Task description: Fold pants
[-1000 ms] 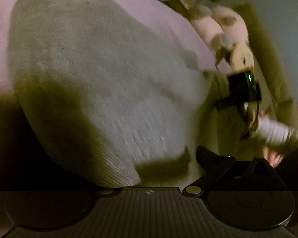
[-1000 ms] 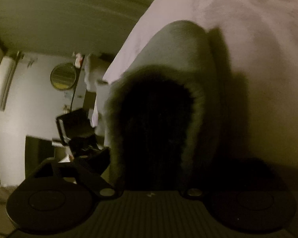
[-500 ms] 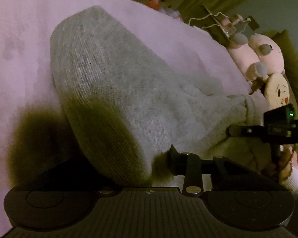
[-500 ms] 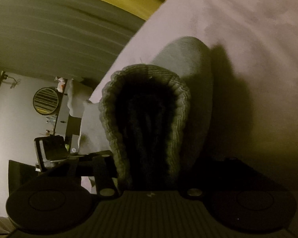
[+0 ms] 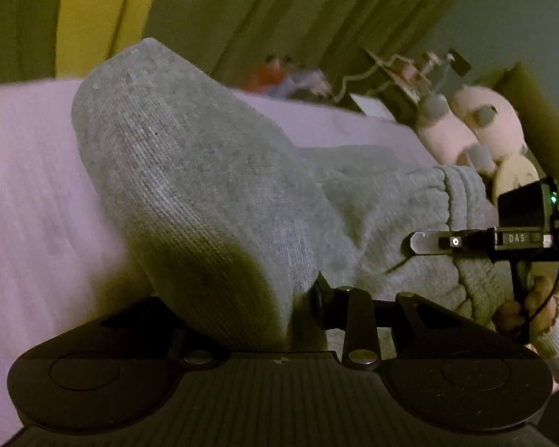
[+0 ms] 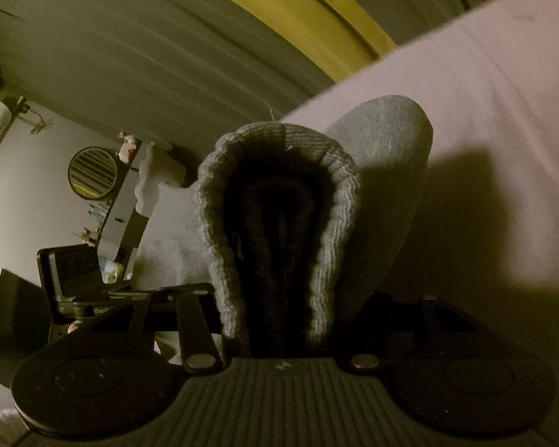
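Note:
Grey knit sweatpants lie on a pale pink bed. My left gripper is shut on a ribbed edge of the pants, and the cloth hides its left finger. In the right wrist view my right gripper is shut on the ribbed waistband, which bulges open in front of the camera, with a pant leg running away over the bed. The right gripper also shows in the left wrist view, clamped on the gathered waistband. The left gripper shows at the left of the right wrist view.
Pink plush toys sit at the head of the bed on the right. Green curtains hang behind. A round mirror and a dark shelf unit stand to the left, off the bed's edge.
Both grippers have lifted and tilted up with the pants held. The view has swung from down onto the bed toward the curtains and wall. The waistband now stands more open.

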{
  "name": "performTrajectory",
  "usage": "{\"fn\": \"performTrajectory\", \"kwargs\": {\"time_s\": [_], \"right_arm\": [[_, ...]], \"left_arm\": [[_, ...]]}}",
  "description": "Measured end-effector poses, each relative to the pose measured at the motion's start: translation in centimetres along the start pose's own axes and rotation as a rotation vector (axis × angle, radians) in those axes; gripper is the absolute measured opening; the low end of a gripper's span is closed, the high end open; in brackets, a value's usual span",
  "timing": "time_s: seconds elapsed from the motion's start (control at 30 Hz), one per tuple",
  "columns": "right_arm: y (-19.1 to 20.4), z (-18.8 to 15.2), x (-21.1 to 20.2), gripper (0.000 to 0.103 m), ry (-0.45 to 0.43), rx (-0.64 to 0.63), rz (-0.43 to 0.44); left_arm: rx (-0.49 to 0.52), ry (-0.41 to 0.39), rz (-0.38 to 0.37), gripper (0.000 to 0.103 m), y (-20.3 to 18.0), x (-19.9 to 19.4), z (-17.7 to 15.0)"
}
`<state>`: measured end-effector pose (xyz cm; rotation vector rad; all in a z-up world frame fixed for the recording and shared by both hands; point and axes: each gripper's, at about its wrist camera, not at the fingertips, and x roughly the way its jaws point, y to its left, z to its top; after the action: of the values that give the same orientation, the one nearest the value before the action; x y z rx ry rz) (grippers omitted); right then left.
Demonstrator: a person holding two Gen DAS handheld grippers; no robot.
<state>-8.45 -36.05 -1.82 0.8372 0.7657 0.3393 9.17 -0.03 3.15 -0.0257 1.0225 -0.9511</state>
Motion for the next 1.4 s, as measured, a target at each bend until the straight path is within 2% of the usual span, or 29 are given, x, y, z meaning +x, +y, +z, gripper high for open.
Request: {"fn": "performTrajectory", "kwargs": {"time_s": [0.13, 0.3, 0.53, 0.6, 0.67, 0.77, 0.83, 0.9, 0.93, 1.0, 1.07, 1.13, 1.23, 1.33, 1.4], "right_arm": [[1.2, 4.3, 1.3, 0.05, -0.015, -0.047, -0.006], [0.3, 9.4, 3.2, 0.05, -0.018, -0.038, -0.038], [-2.5, 14.2, 11.3, 0.05, 0.053, 0.019, -0.134], [-3.5, 14.8, 13.1, 0.051, 0.059, 0.019, -0.18], [-3.9, 15.5, 15.0, 0.052, 0.073, 0.011, -0.217], [-5.2, 15.4, 15.3, 0.06, 0.116, -0.011, -0.266], [-5.6, 15.2, 15.2, 0.077, 0.142, -0.059, -0.305], [-5.6, 15.3, 14.2, 0.088, 0.125, -0.107, -0.384], [-5.3, 15.4, 13.3, 0.093, 0.103, -0.135, -0.421], [-4.4, 15.4, 11.2, 0.097, 0.047, -0.166, -0.487], [-2.7, 14.5, 9.5, 0.098, 0.0, -0.19, -0.541], [-0.3, 13.2, 8.1, 0.1, -0.064, -0.232, -0.592], [3.1, 10.9, 7.3, 0.1, -0.109, -0.286, -0.571], [4.6, 8.5, 7.8, 0.1, -0.041, -0.276, -0.483], [5.0, 7.2, 8.1, 0.1, -0.011, -0.26, -0.48]], "left_arm": [[-0.029, -0.031, 0.01, 0.035, 1.4, 1.0, 3.9], [-0.101, -0.034, 0.03, 0.036, 4.0, 4.3, 7.0], [-0.193, 0.034, 0.112, 0.039, 8.1, 10.5, 8.1], [-0.244, 0.033, 0.092, 0.042, 9.9, 11.3, 7.6], [-0.283, 0.035, 0.075, 0.051, 11.2, 11.4, 7.1], [-0.285, 0.036, 0.07, 0.063, 11.9, 11.0, 6.6], [-0.304, 0.034, 0.1, 0.076, 12.0, 10.5, 6.9], [-0.339, 0.013, 0.119, 0.076, 12.7, 9.0, 6.8], [-0.355, -0.005, 0.158, 0.074, 13.1, 7.7, 6.6], [-0.345, -0.052, 0.295, 0.075, 13.1, 5.1, 6.2], [-0.323, -0.116, 0.369, 0.077, 11.9, 2.8, 5.5], [-0.315, -0.165, 0.416, 0.088, 9.6, 1.4, 4.6], [-0.276, -0.183, 0.429, 0.091, 5.5, 1.4, 3.2], [-0.229, -0.152, 0.459, 0.091, 1.6, 1.9, 1.3], [-0.205, -0.135, 0.515, 0.092, -0.3, 2.1, 0.0]]}}
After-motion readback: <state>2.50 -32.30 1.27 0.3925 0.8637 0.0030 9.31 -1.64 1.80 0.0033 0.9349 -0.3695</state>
